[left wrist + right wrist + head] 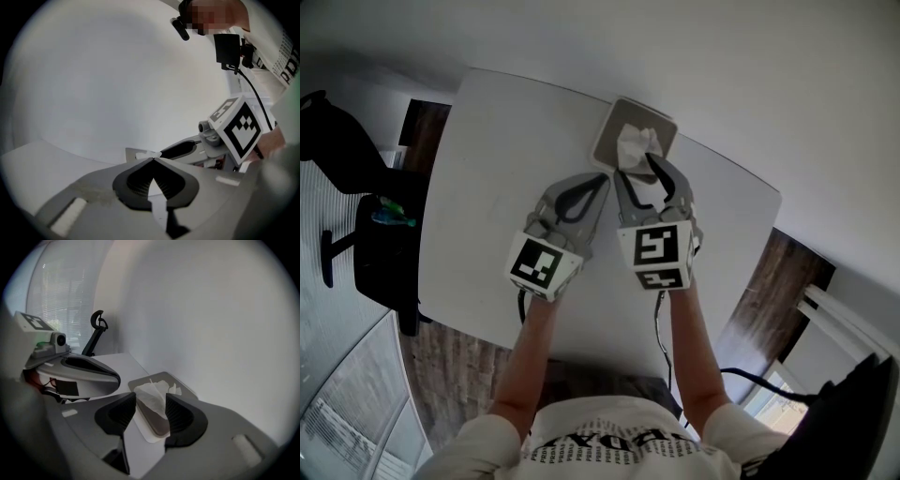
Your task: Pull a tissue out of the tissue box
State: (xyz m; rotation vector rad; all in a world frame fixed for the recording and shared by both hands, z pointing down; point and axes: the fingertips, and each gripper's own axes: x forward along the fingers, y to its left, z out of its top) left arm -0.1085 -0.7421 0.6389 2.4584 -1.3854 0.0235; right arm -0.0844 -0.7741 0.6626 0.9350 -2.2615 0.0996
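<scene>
A grey tissue box (608, 127) stands at the far edge of the white table (487, 159), with a white tissue (634, 141) sticking up from its slot. My right gripper (637, 169) is just in front of the box and stands open. In the right gripper view the tissue (154, 391) rises between the two dark pads (123, 412) without touching them, and the box (183, 386) lies just beyond. My left gripper (602, 178) is beside the right one, shut and empty. In the left gripper view its tips (153, 159) meet.
A white wall rises right behind the box. A black office chair (356, 216) stands on the floor to the left of the table. A black cable (750, 375) trails at the lower right. The person's arms reach over the table's near edge.
</scene>
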